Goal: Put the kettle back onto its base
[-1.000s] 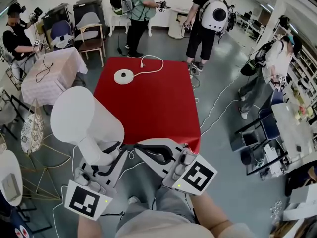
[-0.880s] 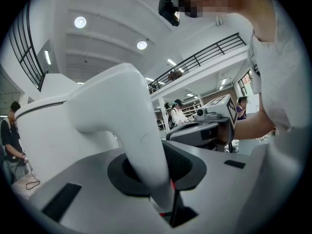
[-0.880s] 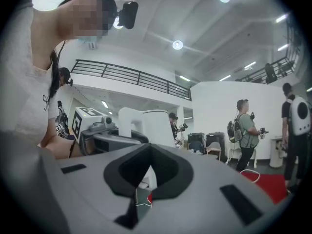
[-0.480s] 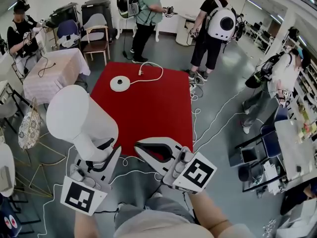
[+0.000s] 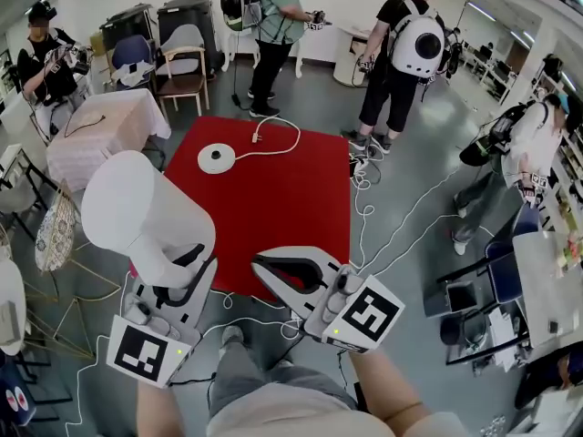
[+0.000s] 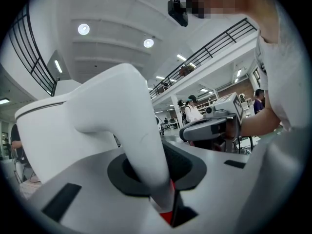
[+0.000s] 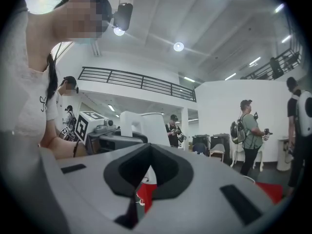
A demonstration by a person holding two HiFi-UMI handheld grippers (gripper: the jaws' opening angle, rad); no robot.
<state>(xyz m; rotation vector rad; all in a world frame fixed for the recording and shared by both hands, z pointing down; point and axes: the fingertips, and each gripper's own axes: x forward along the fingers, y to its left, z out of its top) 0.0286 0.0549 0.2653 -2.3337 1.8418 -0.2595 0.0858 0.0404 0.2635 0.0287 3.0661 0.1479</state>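
Gripping the white kettle by its handle, the left claw holds it in the air over the near left corner of the red table. The round white base lies near the table's far left corner, well apart from the kettle. Its cord loops toward the far edge. The right claw hangs over the near edge, jaws pressed together with nothing between them.
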